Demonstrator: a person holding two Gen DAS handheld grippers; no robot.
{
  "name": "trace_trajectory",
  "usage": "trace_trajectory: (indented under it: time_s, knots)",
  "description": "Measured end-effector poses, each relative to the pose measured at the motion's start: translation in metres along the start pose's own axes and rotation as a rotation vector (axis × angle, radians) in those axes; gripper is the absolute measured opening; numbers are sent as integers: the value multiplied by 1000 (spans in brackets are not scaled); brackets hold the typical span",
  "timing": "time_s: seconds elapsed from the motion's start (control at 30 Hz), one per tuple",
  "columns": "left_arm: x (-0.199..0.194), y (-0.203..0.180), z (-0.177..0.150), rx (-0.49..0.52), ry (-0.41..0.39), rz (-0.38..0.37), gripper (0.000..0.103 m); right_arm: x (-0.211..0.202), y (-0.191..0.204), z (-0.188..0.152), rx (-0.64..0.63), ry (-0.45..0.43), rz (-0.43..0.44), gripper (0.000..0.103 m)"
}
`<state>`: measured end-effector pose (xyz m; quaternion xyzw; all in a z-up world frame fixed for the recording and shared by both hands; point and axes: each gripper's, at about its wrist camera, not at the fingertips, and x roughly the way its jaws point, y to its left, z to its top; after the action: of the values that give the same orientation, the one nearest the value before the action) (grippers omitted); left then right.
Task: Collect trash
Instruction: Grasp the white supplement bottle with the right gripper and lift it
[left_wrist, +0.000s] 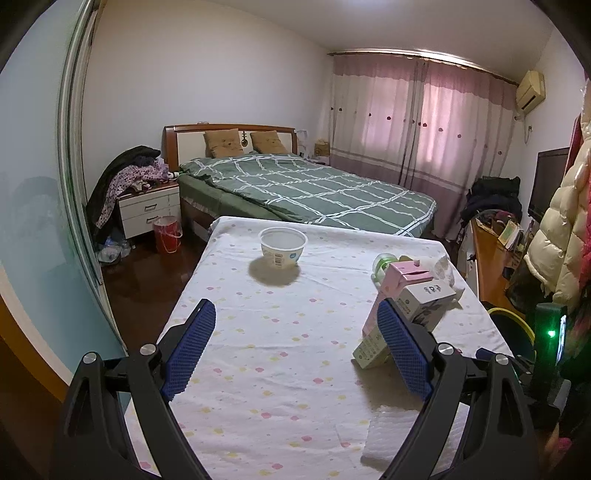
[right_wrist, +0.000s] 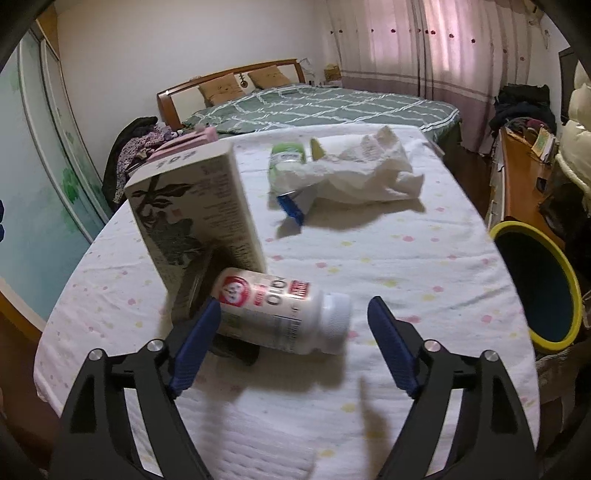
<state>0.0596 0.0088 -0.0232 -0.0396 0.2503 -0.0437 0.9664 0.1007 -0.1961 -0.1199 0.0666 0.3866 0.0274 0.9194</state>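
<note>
Right gripper (right_wrist: 293, 343), fingers spread wide and holding nothing, with a white pill bottle (right_wrist: 284, 314) lying on its side between them, its base touching the left pad; just behind stands a printed carton (right_wrist: 195, 225), and farther back a crumpled tissue (right_wrist: 365, 173) lies beside a green-capped bottle (right_wrist: 286, 162); the yellow-rimmed bin (right_wrist: 535, 288) sits off the table's right edge. Left gripper (left_wrist: 295, 354), fingers likewise spread and empty, above the dotted tablecloth (left_wrist: 277, 332); its right pad is near a pink carton (left_wrist: 388, 295); a white bowl (left_wrist: 282, 246) stands well ahead.
</note>
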Motion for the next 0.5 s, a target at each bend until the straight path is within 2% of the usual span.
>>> trace_trajectory:
  time_s: [0.5]
  knots:
    - [6, 18, -5, -34, 14, -7, 88, 20, 11, 2, -11, 32, -79, 85]
